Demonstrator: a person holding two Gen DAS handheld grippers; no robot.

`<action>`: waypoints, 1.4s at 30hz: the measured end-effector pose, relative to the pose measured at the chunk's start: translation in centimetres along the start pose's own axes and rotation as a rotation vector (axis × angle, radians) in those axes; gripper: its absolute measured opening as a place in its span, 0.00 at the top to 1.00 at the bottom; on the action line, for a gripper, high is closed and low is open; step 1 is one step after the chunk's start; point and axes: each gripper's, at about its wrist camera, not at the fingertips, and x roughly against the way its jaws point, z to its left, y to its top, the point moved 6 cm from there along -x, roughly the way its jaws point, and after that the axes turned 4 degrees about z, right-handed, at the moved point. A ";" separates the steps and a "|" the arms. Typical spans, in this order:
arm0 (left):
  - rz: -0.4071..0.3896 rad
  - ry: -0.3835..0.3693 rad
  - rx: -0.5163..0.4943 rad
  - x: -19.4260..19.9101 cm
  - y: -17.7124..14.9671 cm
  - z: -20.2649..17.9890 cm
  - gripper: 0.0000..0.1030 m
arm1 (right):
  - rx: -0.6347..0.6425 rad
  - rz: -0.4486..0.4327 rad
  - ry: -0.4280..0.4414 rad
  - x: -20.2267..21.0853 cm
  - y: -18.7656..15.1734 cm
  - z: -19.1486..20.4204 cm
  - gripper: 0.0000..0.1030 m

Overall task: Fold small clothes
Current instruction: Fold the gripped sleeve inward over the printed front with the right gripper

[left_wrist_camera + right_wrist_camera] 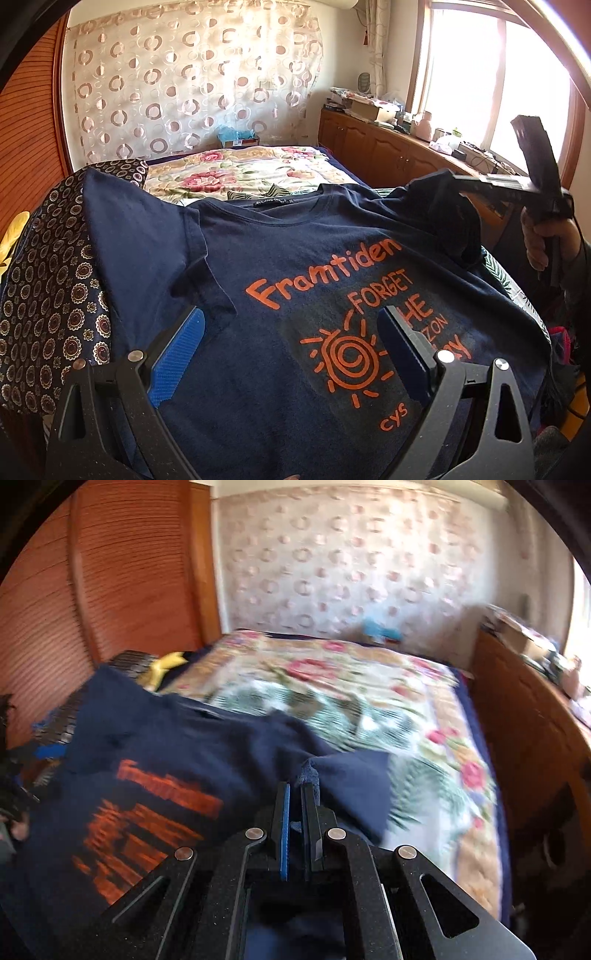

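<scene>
A navy T-shirt (280, 258) with orange print lies face up on the bed, collar at the far side. My left gripper (291, 325) hovers open over its chest, blue pads wide apart and nothing between them. My right gripper (295, 794) is shut on the T-shirt (177, 746) at its right sleeve, and the cloth rises in a peak between the pads. In the left wrist view the right gripper (458, 181) shows at the far right, held by a hand (543, 240), with the sleeve lifted off the bed. The right wrist view is blurred.
A dark patterned cloth (55, 288) lies left of the shirt, with something yellow (11, 236) beyond it. The floral bedspread (229, 170) stretches behind. A wooden cabinet (388, 147) crowded with items runs along the right under the window. A wooden wardrobe (92, 572) stands at the left.
</scene>
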 end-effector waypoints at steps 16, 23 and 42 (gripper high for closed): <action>0.004 -0.001 0.020 0.3 -0.4 0.9 0.08 | 0.057 0.029 0.003 -2.9 1.4 4.4 0.63; 0.010 -0.011 0.010 0.1 -0.6 0.1 0.08 | 0.077 0.117 0.009 -1.6 -3.9 5.5 0.63; 0.019 -0.011 0.004 -0.1 -0.7 -0.2 0.08 | 0.117 0.219 -0.031 -3.8 -8.5 4.5 0.95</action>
